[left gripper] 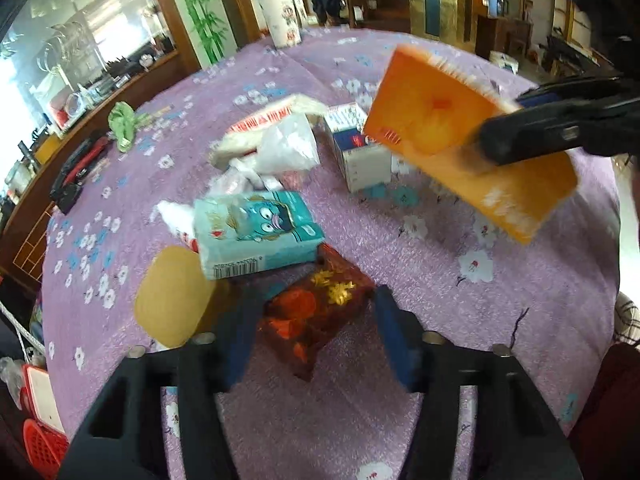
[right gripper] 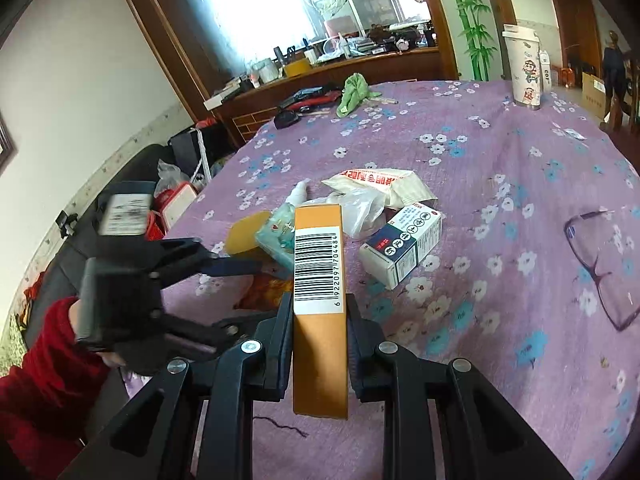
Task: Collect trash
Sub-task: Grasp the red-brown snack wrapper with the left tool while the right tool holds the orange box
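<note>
Purple floral tablecloth (right gripper: 500,152), cluttered rm.

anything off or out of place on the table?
Mostly a loose trash heap mid-table. The odd one out is a pair of glasses lying apart from the heap on the cloth, likely not trash. The white medicine box lies tipped on its side. The right claw grips an orange box.

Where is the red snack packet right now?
In the left wrist view the red snack packet lies on the purple tablecloth between the left gripper's open fingers, just below the teal tissue pack and right of the tan disc.
</note>
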### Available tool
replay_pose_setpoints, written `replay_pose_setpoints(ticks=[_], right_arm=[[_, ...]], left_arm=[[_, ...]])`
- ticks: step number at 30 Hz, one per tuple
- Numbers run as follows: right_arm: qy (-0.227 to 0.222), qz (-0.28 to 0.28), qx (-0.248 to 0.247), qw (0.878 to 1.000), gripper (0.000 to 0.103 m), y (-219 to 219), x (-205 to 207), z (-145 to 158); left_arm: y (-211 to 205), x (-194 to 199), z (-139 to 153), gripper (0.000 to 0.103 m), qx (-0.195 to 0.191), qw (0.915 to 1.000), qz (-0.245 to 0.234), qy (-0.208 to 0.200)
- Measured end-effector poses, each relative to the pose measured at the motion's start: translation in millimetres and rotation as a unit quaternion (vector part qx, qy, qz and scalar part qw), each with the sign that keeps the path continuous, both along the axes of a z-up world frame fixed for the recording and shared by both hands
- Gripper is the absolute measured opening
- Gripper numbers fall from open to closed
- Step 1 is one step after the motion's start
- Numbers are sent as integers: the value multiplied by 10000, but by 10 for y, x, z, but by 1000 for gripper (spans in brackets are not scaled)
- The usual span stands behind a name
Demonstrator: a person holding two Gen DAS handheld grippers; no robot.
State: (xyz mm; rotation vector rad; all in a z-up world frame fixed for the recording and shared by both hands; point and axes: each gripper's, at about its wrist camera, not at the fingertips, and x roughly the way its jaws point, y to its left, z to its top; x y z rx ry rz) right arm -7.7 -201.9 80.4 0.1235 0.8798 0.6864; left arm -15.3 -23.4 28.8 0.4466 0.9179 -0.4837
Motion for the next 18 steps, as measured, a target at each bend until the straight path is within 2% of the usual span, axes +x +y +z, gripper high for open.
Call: replay_pose_setpoints(ticks=[2, 10, 11, 14, 18], right_arm=[[-5, -10, 49, 10000, 24, -15, -36, 2], [-3, -163, 101, 9998, 24, -51, -110, -35], [-4, -176, 110, 9998, 24, -60, -114, -42], [-39, -274, 78, 9996, 24, -74, -155, -46], [-16, -364, 116, 9993, 24, -67, -202, -70]], left_arm=[[-10, 26, -35, 48, 2, 10000, 13, 66], [-12, 32, -93, 46, -330, 9984, 460, 47], [-5, 21, -92, 38, -406, 9977, 538, 31], [53, -49, -59, 31, -658, 9950, 754, 3], [190, -206, 19, 31, -1050, 9883, 1104, -59]])
